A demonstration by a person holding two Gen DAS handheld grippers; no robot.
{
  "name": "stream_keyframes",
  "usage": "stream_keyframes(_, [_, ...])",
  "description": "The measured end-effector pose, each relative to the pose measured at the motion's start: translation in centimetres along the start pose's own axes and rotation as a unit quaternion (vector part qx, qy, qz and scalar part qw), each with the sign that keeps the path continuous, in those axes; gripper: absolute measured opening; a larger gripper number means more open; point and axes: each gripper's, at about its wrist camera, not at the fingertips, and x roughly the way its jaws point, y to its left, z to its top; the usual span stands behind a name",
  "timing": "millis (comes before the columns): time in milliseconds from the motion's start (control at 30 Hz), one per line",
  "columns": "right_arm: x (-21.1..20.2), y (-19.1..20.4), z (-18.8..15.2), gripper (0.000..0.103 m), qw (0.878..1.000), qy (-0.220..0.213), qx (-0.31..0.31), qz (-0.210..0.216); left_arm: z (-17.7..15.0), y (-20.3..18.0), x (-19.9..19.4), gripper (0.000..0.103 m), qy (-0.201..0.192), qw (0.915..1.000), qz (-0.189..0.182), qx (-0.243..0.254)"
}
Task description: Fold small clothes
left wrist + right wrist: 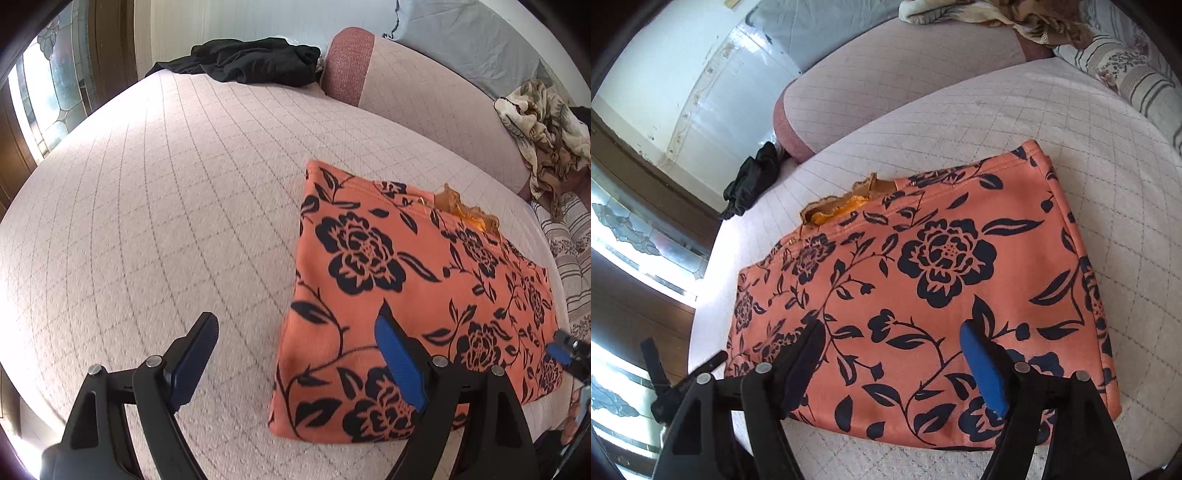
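Nearest in each wrist view is the tool itself. The left tool stands wide apart with nothing between its blue pads; one finger hangs over the bare quilt and the other over the near edge of the orange floral garment. The right tool is likewise spread wide above the garment, its pads clear of the cloth and gripping nothing. No earlier picture is there to compare with, so I judge only from how things lie.

The garment lies on the bed, on the pale quilted cover, as a flat, roughly rectangular packet with straight edges and squared corners. That reads as a fold already made, and both tools appear to be off it. Along its far edge a bit of orange lace trim pokes out from under the top layer, so the packet is not quite tidy; tucking that in, or one more fold to halve it, may be what is left for this piece.

Further back, a crumpled black garment lies unfolded near the far edge of the bed beside a pink bolster, and a rumpled beige patterned cloth sits at the far right. If those count as small clothes, most of the task remains.

No container shows in either view.
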Motion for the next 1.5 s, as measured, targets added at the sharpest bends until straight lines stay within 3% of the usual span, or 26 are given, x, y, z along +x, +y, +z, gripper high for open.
stream_keyframes(67, [1.8, -1.2, -0.5, 0.079, 0.999, 0.037, 0.026, -0.021, 1.8, 0.0, 1.0, 0.087, -0.004, 1.0, 0.006, 0.005])
stream_keyframes(200, [1.3, -1.6, -0.9, 0.078, 0.999, 0.028, 0.028, -0.012, 6.3, 0.1, 3.7, 0.083, 0.001, 0.9999, 0.012, 0.01])
stream_keyframes(333, [1.5, -2.0, -1.1, 0.078, 0.999, 0.038, 0.022, -0.014, 9.6, 0.2, 8.4, 0.079, 0.024, 0.9972, 0.066, 0.026])
stream_keyframes(400, [1.4, -2.2, -1.2, 0.079, 0.999, 0.036, 0.027, -0.01, 10.6, 0.9, 9.7, 0.08, 0.031, 0.9974, 0.061, 0.019])
stream_keyframes(600, [0.6, -1.8, -0.4, 0.079, 0.999, 0.034, 0.035, -0.006, 10.8, -0.1, 6.4, 0.079, -0.015, 0.9961, 0.078, 0.04])
stream_keyframes(700, [-0.1, -0.7, 2.7, 0.079, 1.0, 0.001, 0.02, 0.007, 10.0, -0.8, 4.2, 0.079, -0.03, 0.9955, 0.076, 0.048])
stream_keyframes(800, [1.7, -1.2, 6.6, 0.079, 0.999, -0.003, 0.035, 0.022, 9.4, -1.3, 2.5, 0.079, -0.037, 0.9953, 0.072, 0.055])
stream_keyframes(867, [3.6, -2.6, 8.9, 0.079, 0.999, -0.003, 0.047, -0.003, 9.2, -1.8, 2.2, 0.079, -0.039, 0.9954, 0.068, 0.055])
stream_keyframes(933, [5.1, -5.7, 10.4, 0.078, 0.994, -0.001, 0.109, -0.016, 8.8, -1.8, 1.3, 0.079, -0.039, 0.9955, 0.067, 0.054])
stream_keyframes(1033, [4.7, -8.8, 10.8, 0.078, 0.98, -0.03, 0.193, 0.026, 8.4, -1.7, 0.7, 0.079, -0.042, 0.9953, 0.068, 0.054])
stream_keyframes(1100, [3.4, -8.7, 10.5, 0.078, 0.98, -0.042, 0.196, 0.006, 8.2, -1.7, 0.3, 0.079, -0.045, 0.9951, 0.07, 0.054])
stream_keyframes(1267, [1.1, -7.0, 7.1, 0.078, 0.988, -0.027, 0.153, 0.023, 7.3, -1.9, -0.6, 0.079, -0.042, 0.9957, 0.065, 0.051])
stream_keyframes(1500, [-2.1, -5.2, -0.8, 0.079, 0.988, 0.008, 0.135, 0.079, 5.1, -3.2, -2.4, 0.079, -0.04, 0.9973, 0.042, 0.045])
